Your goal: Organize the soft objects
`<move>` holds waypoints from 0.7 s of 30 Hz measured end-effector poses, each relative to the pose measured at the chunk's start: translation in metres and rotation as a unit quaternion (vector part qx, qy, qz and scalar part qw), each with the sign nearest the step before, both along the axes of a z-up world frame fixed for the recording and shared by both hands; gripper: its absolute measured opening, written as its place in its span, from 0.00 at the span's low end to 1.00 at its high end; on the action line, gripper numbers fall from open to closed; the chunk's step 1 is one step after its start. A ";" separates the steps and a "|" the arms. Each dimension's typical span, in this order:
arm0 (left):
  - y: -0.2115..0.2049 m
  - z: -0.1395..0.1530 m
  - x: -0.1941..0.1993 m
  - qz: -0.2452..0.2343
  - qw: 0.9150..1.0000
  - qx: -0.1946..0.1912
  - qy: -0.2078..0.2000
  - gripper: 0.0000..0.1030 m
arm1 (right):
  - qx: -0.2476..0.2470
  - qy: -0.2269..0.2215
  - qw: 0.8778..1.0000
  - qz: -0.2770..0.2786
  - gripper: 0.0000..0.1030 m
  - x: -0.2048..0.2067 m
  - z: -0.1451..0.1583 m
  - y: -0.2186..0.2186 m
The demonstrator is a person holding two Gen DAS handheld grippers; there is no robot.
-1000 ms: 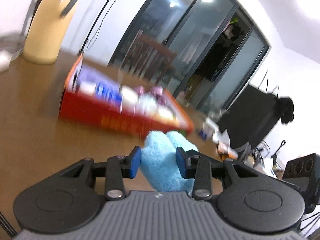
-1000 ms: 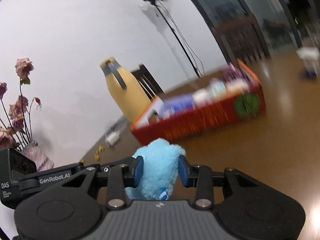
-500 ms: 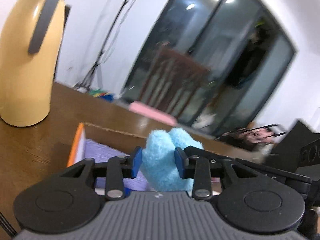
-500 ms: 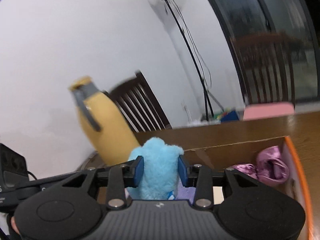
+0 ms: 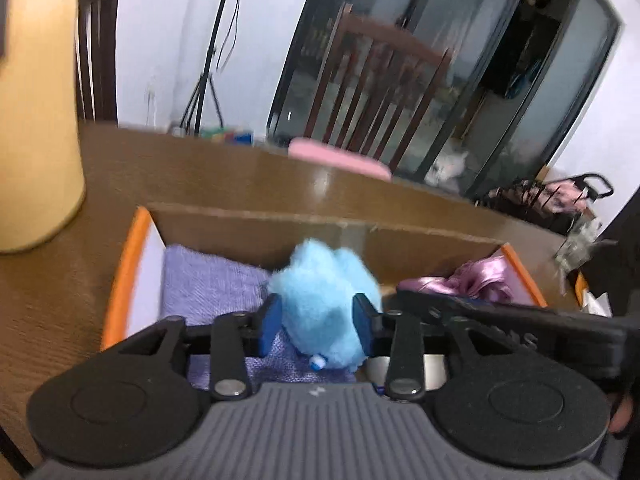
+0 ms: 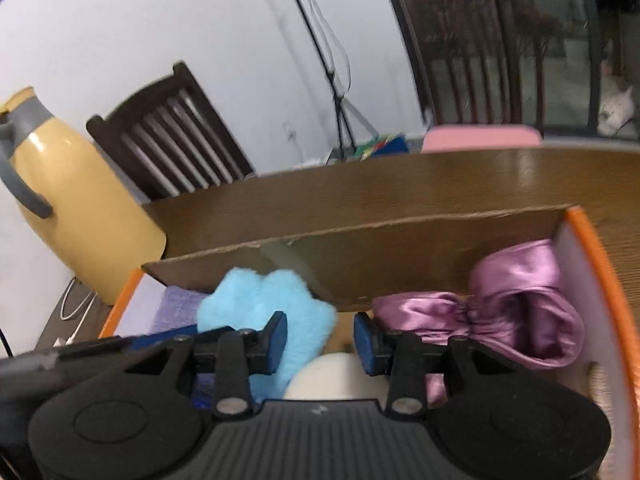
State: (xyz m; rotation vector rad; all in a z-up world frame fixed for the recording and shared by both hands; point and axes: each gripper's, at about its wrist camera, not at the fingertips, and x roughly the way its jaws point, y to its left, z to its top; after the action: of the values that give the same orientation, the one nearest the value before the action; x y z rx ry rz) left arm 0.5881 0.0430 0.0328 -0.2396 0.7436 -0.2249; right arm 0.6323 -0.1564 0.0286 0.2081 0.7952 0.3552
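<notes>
Two grippers over orange-rimmed box point(image 5: 120, 280) on wooden table point(image 5: 60, 292). Left gripper point(image 5: 318, 322): jaws opening, fluffy blue plush toy point(image 5: 324, 300) between blue pads, fur touching both. Right gripper point(image 6: 320, 338): jaws apart, nothing between them; plush toy just left of its left pad, over box's left half. Purple towel point(image 5: 212, 280) along box's left edge, under toy. Pink satin cloth point(image 6: 516, 312) in box's right end. Yellow jug point(image 6: 80, 208) on table beyond box's left corner.
</notes>
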 end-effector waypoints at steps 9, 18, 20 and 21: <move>0.003 0.063 -0.126 0.017 0.986 0.068 -0.149 0.65 | -0.049 -0.136 0.989 -0.008 0.61 -0.146 0.067 -0.054; 0.006 0.058 -0.290 0.066 0.964 0.084 -0.244 0.99 | -0.080 -0.233 0.969 -0.008 0.81 -0.287 0.061 -0.088; 0.004 0.052 -0.321 0.075 0.960 0.101 -0.250 0.99 | -0.092 -0.242 0.966 -0.004 0.84 -0.313 0.054 -0.088; 0.003 0.049 -0.333 0.081 0.959 0.107 -0.249 0.99 | -0.093 -0.248 0.964 0.000 0.85 -0.328 0.051 -0.089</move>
State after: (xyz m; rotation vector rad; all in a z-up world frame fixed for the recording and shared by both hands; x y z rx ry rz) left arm 0.2553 0.0464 0.0819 -0.0318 0.2410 -0.0415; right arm 0.3042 -0.2450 0.0798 -0.0590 0.3296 0.3113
